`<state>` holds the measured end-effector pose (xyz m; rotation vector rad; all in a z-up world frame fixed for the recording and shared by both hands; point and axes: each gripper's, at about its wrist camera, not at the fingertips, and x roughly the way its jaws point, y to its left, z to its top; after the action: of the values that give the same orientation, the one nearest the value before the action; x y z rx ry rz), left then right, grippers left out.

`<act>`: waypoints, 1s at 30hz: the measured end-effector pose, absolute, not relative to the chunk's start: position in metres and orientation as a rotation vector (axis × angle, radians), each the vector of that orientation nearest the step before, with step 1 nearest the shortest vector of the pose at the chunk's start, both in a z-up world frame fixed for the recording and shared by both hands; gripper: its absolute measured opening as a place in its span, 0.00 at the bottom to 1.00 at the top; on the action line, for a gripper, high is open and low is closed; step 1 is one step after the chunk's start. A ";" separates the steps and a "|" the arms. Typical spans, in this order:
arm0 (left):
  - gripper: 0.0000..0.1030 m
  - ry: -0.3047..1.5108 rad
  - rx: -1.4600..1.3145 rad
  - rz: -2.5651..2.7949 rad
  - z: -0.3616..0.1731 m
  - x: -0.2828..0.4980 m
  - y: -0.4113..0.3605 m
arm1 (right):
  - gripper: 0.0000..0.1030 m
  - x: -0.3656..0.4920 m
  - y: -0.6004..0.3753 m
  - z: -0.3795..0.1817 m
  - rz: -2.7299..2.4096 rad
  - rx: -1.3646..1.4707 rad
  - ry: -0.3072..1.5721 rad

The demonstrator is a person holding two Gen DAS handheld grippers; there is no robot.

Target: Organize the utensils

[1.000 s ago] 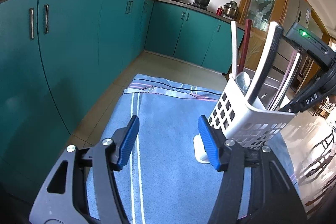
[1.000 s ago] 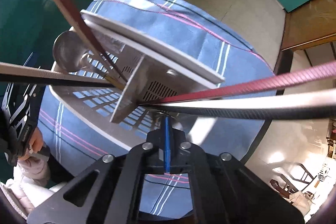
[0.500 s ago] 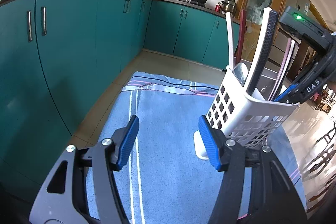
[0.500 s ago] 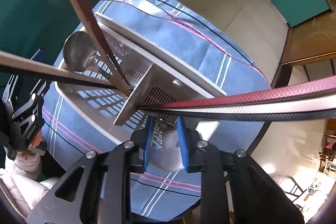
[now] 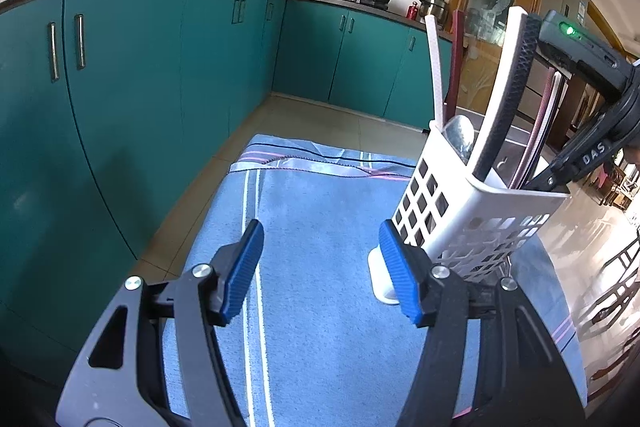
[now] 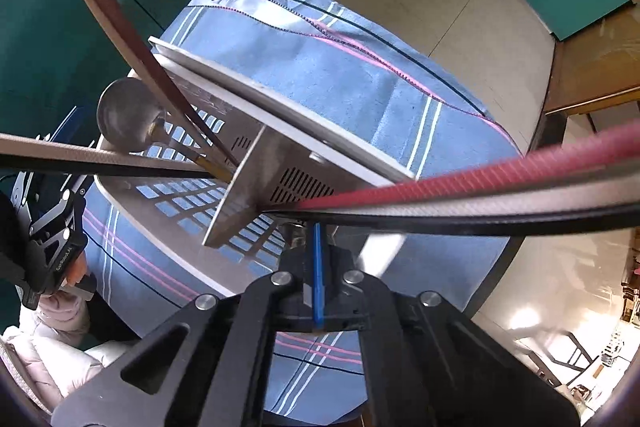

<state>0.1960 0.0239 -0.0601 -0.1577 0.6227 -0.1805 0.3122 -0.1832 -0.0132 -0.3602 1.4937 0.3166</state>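
holder: white perforated plastic utensil holder (image 5: 472,211) stands on the blue striped cloth (image 5: 320,287), toward its right side
in holder: steel spoon (image 5: 460,143) and long handles (image 5: 504,103), leaning
left gripper (image 5: 320,267): just left of the holder, above the cloth
right gripper (image 6: 318,259): at the holder's right rim
behind holder: teal kitchen cabinets (image 5: 160,67)

Left gripper (image 5: 320,267): blue pads wide apart, nothing between, pointing forward and level. Right gripper (image 6: 318,259): pads pressed together, aimed steeply downward, nothing visibly between. Hand (image 6: 74,277) wraps left gripper's handle, pale sleeve behind.
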 end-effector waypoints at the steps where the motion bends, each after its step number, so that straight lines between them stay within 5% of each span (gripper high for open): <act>1: 0.58 0.624 -0.157 -0.181 -0.061 0.196 0.023 | 0.00 0.312 -0.184 -0.010 0.320 -0.356 1.485; 8: 0.59 0.617 -0.144 -0.184 -0.060 0.191 0.022 | 0.04 0.263 -0.191 0.064 0.373 -0.297 1.188; 9: 0.60 0.612 -0.148 -0.184 -0.058 0.190 0.023 | 0.12 0.244 -0.194 0.073 0.390 -0.263 1.123; 11: 0.62 0.611 -0.154 -0.182 -0.054 0.185 0.024 | 0.72 0.189 -0.205 0.074 0.336 -0.217 0.954; 20: 0.64 0.578 -0.037 -0.192 -0.082 0.134 -0.010 | 0.75 0.087 -0.232 -0.082 0.134 0.074 0.848; 27: 0.77 0.440 0.025 -0.207 -0.054 0.102 -0.026 | 0.77 0.054 -0.212 -0.045 0.012 0.029 0.585; 30: 0.86 0.383 0.047 -0.186 -0.044 0.088 -0.032 | 0.94 0.035 -0.215 -0.027 -0.026 0.053 0.490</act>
<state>0.0875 -0.0325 -0.0444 0.0475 0.3830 -0.1864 0.0347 -0.2150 -0.0266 0.0531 0.4895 -0.0263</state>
